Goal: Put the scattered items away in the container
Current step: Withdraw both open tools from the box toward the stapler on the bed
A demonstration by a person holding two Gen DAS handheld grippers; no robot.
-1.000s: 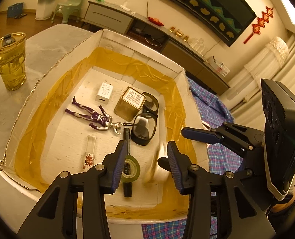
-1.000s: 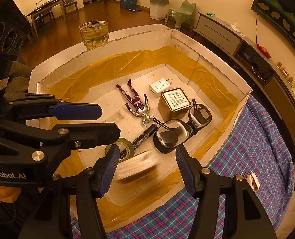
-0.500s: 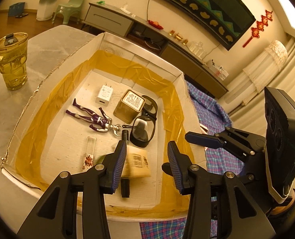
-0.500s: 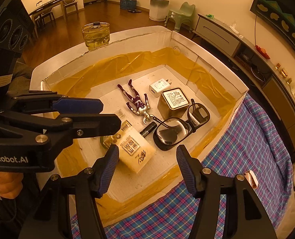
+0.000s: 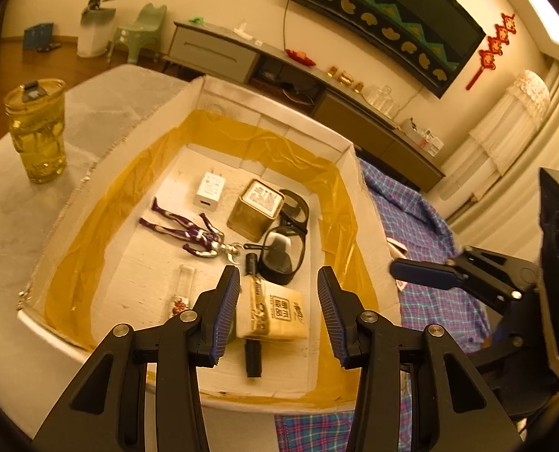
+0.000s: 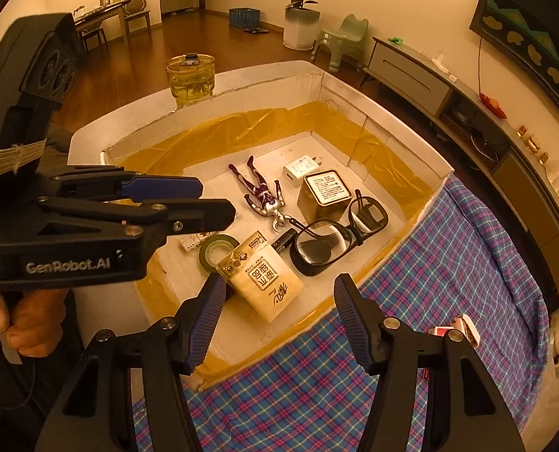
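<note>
Currently both grippers hover above the near end of the box (image 5: 349,150), holding nothing. Left gripper (image 5: 278,310): jaws spread wide, empty. Right gripper (image 6: 279,318): jaws spread wide, empty. A cream packet (image 6: 262,277) lies flat on the box floor, overlapping a roll of tape (image 6: 216,250) and a black marker (image 5: 253,354). Farther in lie glasses (image 6: 337,231), a square tin (image 6: 324,192), a white charger (image 6: 302,169), a toy figure (image 6: 260,192) and a small clear tube (image 5: 184,290). A small card box (image 6: 458,329) lies on the plaid cloth (image 6: 449,263), outside the box. A cup (image 5: 36,128) stands on the table beside the box.
</note>
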